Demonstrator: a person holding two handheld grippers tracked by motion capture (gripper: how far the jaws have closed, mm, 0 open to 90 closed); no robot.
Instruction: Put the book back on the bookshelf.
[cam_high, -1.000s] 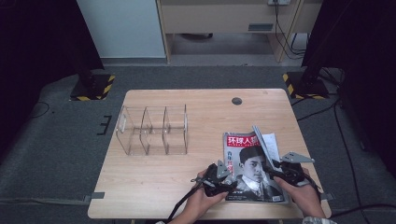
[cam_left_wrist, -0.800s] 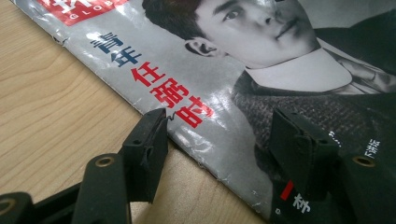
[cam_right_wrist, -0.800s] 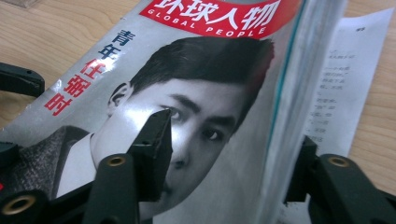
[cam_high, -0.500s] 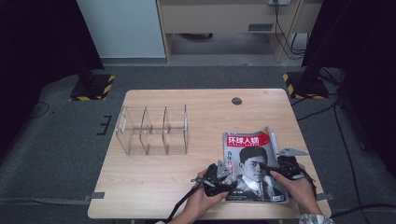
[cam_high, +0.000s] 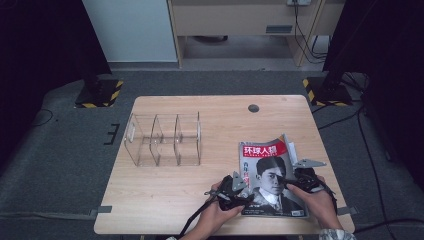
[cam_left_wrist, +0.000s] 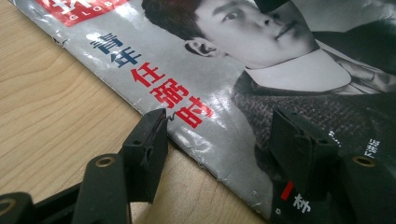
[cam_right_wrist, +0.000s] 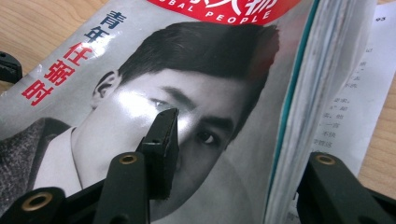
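In the high view, a magazine lies on the near right part of the bench, cover up, with a red title band at its far end and a portrait below. Its right-hand pages lift a little off the bench at the far right corner. The left claw sits at the magazine's near left edge, held in the left hand. The right claw rests on the cover at the near right, held in the right hand. A clear organizer with three compartments stands well apart, to the far left of the magazine. A dark round hole marks the bench near its far edge.

In the left claw view, the left claw stands wide. One jaw is at the magazine's edge, just over bare bench, the other over the dark printed coat on the cover. Whether either jaw touches the paper, I cannot tell. Red characters run along the cover between the jaws.

In the right claw view, the right claw is also wide. One jaw tip is over the printed face on the magazine; the other is beyond the raised sheaf of pages, so the lifted pages stand between the jaws. A loose printed page lies flat on the bench to the right.
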